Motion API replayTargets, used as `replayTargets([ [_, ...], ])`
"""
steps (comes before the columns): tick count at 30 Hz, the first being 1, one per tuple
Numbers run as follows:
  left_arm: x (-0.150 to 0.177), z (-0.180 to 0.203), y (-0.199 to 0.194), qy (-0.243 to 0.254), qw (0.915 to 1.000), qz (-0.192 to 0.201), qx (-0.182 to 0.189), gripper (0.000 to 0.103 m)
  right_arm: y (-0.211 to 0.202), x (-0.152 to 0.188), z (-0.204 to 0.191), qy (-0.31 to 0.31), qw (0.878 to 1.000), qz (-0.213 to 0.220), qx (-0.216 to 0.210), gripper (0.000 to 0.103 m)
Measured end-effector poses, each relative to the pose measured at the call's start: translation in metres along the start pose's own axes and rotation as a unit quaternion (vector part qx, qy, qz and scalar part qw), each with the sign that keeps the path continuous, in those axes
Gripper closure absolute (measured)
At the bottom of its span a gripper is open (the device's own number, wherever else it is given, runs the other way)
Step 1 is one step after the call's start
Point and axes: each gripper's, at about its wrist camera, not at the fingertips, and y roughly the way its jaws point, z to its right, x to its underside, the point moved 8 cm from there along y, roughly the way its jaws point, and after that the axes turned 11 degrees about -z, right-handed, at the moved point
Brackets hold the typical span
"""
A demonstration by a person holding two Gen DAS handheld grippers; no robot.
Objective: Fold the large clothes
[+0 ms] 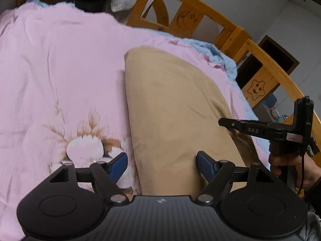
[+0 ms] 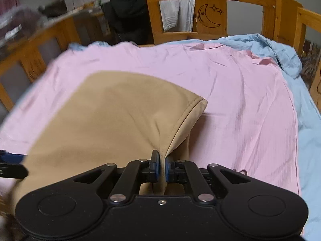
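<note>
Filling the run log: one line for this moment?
left gripper: open, above tan garment | right gripper: shut on garment edge | pink quilt underneath

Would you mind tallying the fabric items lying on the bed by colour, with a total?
Tan: 1, the tan garment, pinched at its edge by the right gripper
Pink: 1, the pink quilt cover with a floral print
Light blue: 1, the light blue sheet bunched along the far side
Total: 3
</note>
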Motion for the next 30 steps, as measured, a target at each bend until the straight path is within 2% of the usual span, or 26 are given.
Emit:
replayTargets([
  [2, 0.001, -0.003, 0.003, -0.009, 1.0, -0.004, 0.001, 0.024, 0.013, 0.001, -0.003, -0.012, 1.0, -0.014, 0.009, 0.089],
  [4, 0.002, -0.006, 0.002, -0.011, 0.9999, -0.003, 0.002, 0.024, 0.009, -0.003, -0.003, -0.014, 1.0, -0.011, 0.023, 0.083],
  [9, 0.003, -0.007, 0.007, -0.011, 0.9999, -0.005, 0.002, 0.024, -0.028, -0.041, -0.002, 0.002, 0.997, 0.063, 0.052, 0.07],
  [11, 0.004, -0.006, 0.007, -0.012, 0.9999, -0.006, -0.001, 0.024, -0.032, -0.064, -0.02, -0.02, 0.996, 0.08, 0.029, 0.069],
  [15, 0.005, -0.005, 0.008, -0.007, 0.9999, -0.005, -0.01, 0.024, 0.001, -0.09, -0.077, -0.089, 0.994, 0.044, -0.037, 0.063],
  [19, 0.002, -0.008, 0.009, -0.015, 0.9998, -0.006, -0.014, 0.023, 0.057, -0.087, -0.108, -0.166, 0.986, -0.005, -0.017, 0.059],
  [21, 0.0, -0.009, 0.011, -0.017, 0.9997, -0.011, -0.012, 0.022, 0.075, -0.084, -0.107, -0.167, 0.986, -0.017, -0.022, 0.058],
  [24, 0.0, -0.009, 0.014, -0.013, 0.9997, -0.012, -0.016, 0.019, 0.083, -0.079, -0.105, -0.162, 0.986, -0.008, -0.029, 0.058],
  [28, 0.001, -0.008, 0.012, -0.013, 0.9997, -0.012, -0.018, 0.018, 0.074, -0.083, -0.101, -0.156, 0.987, -0.003, -0.034, 0.058],
  [30, 0.001, -0.006, 0.009, -0.011, 0.9996, -0.01, -0.023, 0.019, 0.056, -0.085, -0.091, -0.129, 0.991, -0.005, -0.037, 0.058],
])
